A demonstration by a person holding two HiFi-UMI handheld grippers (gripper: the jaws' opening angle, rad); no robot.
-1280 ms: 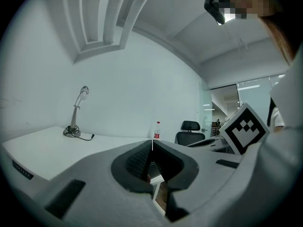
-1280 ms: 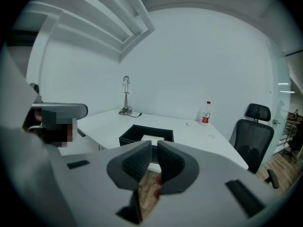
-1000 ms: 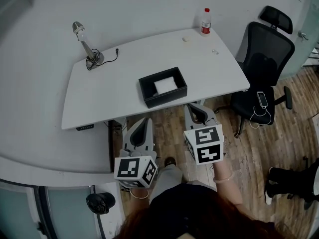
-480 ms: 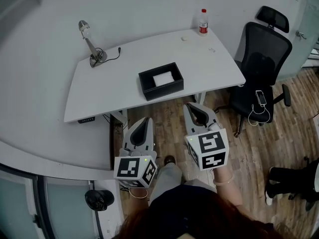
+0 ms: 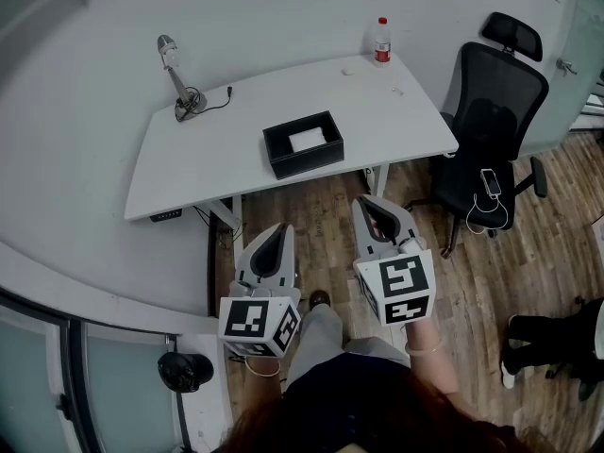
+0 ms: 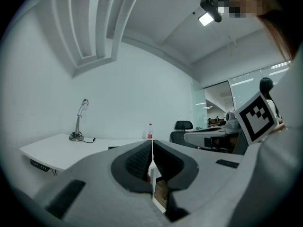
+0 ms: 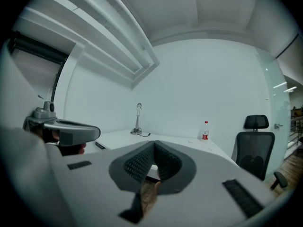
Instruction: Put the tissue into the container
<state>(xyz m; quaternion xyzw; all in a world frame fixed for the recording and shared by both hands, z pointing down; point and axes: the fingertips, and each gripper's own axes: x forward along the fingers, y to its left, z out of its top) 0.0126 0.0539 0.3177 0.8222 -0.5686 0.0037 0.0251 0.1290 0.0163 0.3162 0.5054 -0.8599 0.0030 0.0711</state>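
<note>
Left gripper (image 5: 276, 228): fingers together, nothing between them. Right gripper (image 5: 369, 203): fingers pressed together, also empty. The 2 grippers are held over the wood floor (image 5: 321, 217), just off the front edge of the table (image 5: 208, 163), pointing toward it. The tissue (image 5: 307, 140) lies inside the black container (image 5: 304, 165), near the middle of the table's front edge, well apart from all fingers.

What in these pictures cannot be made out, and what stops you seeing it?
Head view: the small white item beside the bottle is too small to identify.
Head view: the tissue in the container is too small to tell folded from crumpled.
Left gripper view: the left gripper blocks the container's inside.
Head view: a second person's legs are cut off by the right edge.
</note>
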